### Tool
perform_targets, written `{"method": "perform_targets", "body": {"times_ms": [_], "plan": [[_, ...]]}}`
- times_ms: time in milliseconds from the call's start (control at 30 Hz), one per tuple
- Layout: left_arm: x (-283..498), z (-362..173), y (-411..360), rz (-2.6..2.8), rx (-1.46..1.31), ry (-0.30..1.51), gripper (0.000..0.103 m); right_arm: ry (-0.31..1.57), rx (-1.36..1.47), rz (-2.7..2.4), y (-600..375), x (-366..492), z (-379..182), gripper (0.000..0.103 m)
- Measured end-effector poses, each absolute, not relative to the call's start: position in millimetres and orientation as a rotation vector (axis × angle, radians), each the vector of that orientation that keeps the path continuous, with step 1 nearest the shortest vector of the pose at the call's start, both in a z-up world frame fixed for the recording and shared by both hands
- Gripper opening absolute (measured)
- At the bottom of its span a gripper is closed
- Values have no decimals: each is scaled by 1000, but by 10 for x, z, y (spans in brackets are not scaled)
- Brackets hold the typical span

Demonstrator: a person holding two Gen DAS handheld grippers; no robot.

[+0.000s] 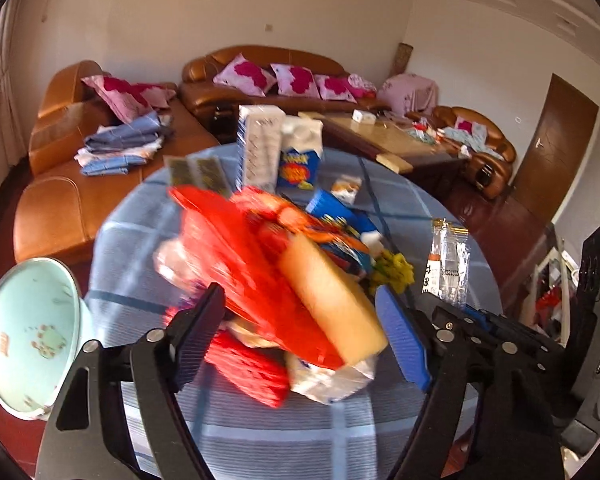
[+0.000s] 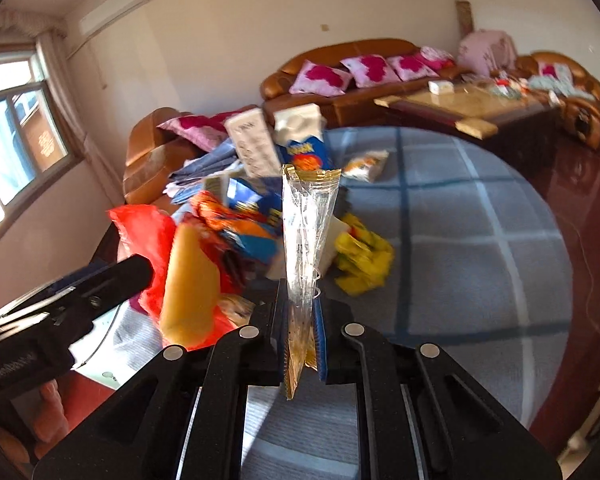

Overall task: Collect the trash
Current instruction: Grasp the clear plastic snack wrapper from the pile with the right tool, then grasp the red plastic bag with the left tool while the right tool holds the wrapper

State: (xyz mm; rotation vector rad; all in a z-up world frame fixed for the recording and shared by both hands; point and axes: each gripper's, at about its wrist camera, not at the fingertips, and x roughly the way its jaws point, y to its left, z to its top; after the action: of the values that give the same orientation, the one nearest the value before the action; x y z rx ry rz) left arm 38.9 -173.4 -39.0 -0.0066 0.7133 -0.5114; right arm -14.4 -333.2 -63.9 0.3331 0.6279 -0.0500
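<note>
My left gripper [image 1: 300, 340] is open around a blurred heap of trash on the round blue checked table [image 1: 260, 440]: red wrappers [image 1: 228, 248], a yellow sponge-like block [image 1: 332, 300] and a white packet [image 1: 328, 380]. Whether it holds any of it is unclear. My right gripper [image 2: 300, 328] is shut on a clear, gold-edged wrapper [image 2: 306, 228] standing upright above the table [image 2: 480, 280]. That wrapper also shows in the left wrist view [image 1: 448, 260], to the right of the heap. Blue snack bags [image 2: 256, 216] and a yellow crumpled wrapper [image 2: 364, 256] lie beyond.
A pale green bin [image 1: 28, 336] stands left of the table. Two cartons [image 1: 276, 148] stand at the table's far edge. Brown leather sofas [image 1: 260, 92] with pink cushions and a coffee table [image 1: 384, 136] lie behind. A door [image 1: 556, 148] is at right.
</note>
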Motion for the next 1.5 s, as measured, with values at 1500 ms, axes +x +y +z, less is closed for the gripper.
{"method": "perform_targets", "body": {"times_ms": [1500], "plan": [[265, -705, -1154, -626, -102, 769, 63, 629, 316, -46, -2945, -326, -581, 15]]}}
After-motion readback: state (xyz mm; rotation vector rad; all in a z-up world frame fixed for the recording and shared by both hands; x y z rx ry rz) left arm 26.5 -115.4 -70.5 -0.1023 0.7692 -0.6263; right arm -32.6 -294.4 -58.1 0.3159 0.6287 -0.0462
